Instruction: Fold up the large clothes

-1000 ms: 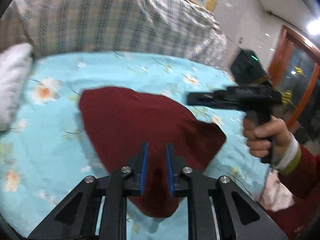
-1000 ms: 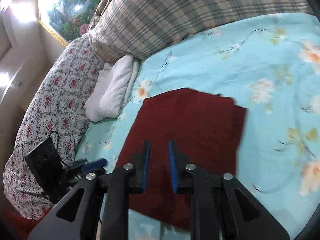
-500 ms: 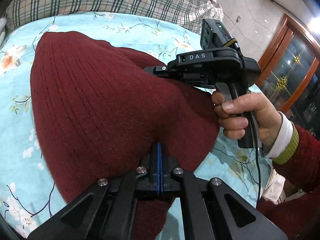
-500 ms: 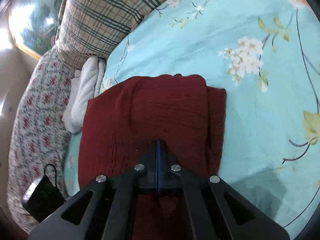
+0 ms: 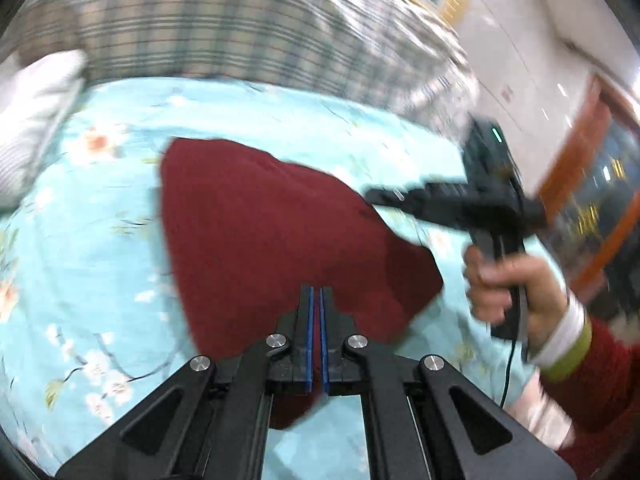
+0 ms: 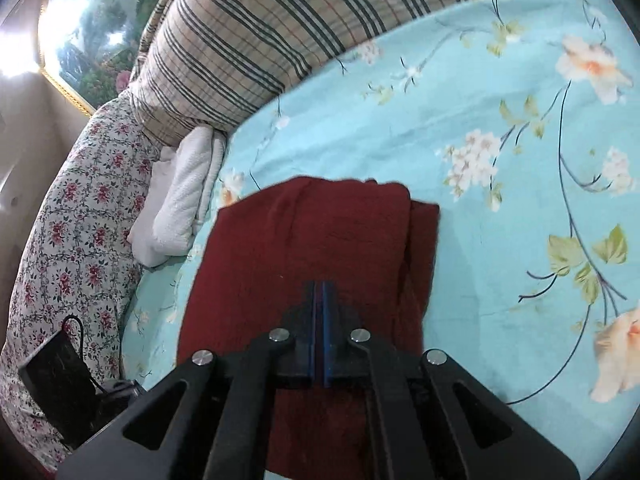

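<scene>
A dark red knitted garment (image 5: pixel 256 232) lies folded on the light blue floral bedsheet (image 5: pixel 92 264); it also shows in the right wrist view (image 6: pixel 320 248). My left gripper (image 5: pixel 316 300) is shut, with red fabric between its blue pads at the garment's near edge. My right gripper (image 6: pixel 322 292) is shut on the garment's near edge too. In the left wrist view the right gripper (image 5: pixel 460 200) is held above the garment's right side.
A plaid pillow (image 6: pixel 280 40) and a folded white towel (image 6: pixel 184 196) lie at the head of the bed. A floral quilt (image 6: pixel 68 216) lies to the left. A black device with a cable (image 6: pixel 56 376) sits by it.
Both grippers closed on the garment's near edge and then drew back and up from it. The garment looks smaller in both views now. The left view is blurred by motion.
</scene>
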Demonstrator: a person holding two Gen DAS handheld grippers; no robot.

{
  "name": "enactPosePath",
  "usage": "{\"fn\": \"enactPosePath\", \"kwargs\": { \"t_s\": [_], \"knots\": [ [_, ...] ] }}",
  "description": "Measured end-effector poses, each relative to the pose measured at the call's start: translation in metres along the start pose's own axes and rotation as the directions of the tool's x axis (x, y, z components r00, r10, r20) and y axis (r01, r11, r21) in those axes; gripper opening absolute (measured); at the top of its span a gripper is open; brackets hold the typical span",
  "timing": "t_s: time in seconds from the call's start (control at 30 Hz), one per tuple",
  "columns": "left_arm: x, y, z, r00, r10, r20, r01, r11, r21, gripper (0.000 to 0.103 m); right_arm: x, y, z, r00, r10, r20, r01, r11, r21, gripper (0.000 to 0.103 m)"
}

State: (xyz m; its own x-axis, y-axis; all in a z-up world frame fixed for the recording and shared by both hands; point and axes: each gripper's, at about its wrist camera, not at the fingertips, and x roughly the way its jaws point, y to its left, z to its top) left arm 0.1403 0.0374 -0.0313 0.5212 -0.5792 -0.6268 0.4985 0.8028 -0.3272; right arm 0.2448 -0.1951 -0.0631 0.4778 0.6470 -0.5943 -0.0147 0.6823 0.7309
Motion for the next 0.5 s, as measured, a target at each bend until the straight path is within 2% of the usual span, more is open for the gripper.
{"fn": "enactPosePath", "kwargs": {
  "t_s": [0.07,0.1,0.17,0.33,0.5],
  "knots": [
    [0.001,0.010,0.001,1.000,0.018,0.003,-0.017,0.999,-0.051,0.001,0.010,0.000,-0.001,0.999,-0.024,-0.041,0.024,1.000,-0.008,0.002],
    [0.004,0.014,0.000,1.000,0.029,-0.013,-0.029,0.998,-0.061,0.001,0.018,-0.003,-0.005,0.995,-0.070,-0.074,0.069,0.998,-0.007,0.002],
    [0.010,0.013,-0.004,0.998,0.045,-0.036,-0.047,0.997,-0.054,0.001,0.027,-0.009,-0.012,0.990,-0.102,-0.097,0.102,0.995,-0.008,0.002],
    [0.023,0.013,-0.012,0.996,0.041,-0.083,-0.045,0.998,-0.046,0.001,0.021,-0.018,-0.017,0.991,-0.110,-0.073,0.112,0.993,0.023,0.000],
    [-0.001,0.009,-0.009,0.998,0.048,-0.032,-0.050,0.997,-0.063,0.002,-0.007,-0.001,-0.022,0.994,-0.102,-0.030,0.102,0.995,-0.005,0.002]
  ]
}}
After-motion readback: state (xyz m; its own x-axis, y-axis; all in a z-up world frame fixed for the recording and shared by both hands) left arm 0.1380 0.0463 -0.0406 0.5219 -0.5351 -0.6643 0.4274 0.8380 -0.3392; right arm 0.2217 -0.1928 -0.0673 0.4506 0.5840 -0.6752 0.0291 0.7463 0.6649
